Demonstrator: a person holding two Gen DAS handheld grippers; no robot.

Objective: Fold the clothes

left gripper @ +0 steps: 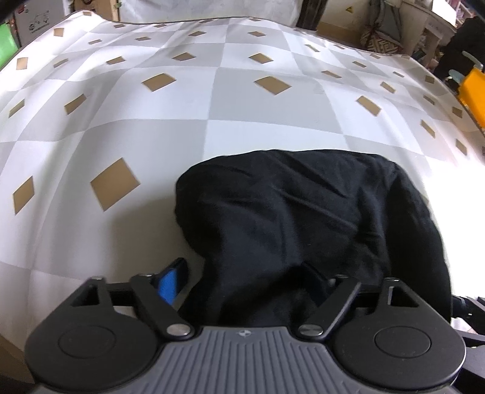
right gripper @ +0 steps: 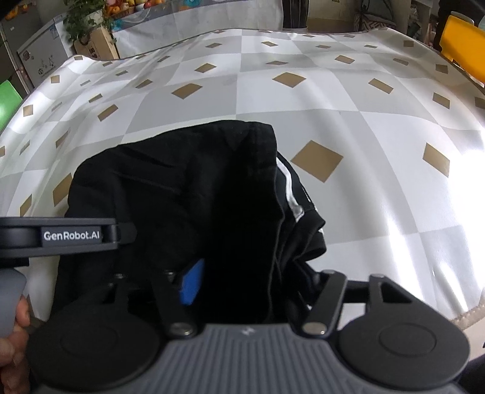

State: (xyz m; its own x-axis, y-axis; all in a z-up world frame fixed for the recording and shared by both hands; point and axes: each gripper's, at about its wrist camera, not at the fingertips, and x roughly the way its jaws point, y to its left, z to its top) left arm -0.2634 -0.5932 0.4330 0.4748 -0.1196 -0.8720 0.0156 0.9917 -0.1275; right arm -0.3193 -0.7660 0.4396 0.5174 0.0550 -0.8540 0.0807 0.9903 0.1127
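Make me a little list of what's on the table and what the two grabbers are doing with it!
surface: table under a grey and white checked cloth with tan diamonds
clothing: black garment, bunched, not flat
detail: white stripe along its right edge
left gripper: black cloth lies between its jaws; grip unclear
right gripper: black cloth lies between its jaws; grip unclear
person: fingers at lower left of the right view

A glossy tablecloth of white and grey squares with tan diamonds (right gripper: 303,100) covers the whole table. Past the tablecloth's far left corner stand a brown cardboard box (right gripper: 97,45) and a leafy green potted plant (right gripper: 85,18); left of those is a white printed carton (right gripper: 42,60). A bright green panel (right gripper: 9,97) shows at the tablecloth's left edge. A yellow plastic chair (right gripper: 463,48) stands off its far right corner.
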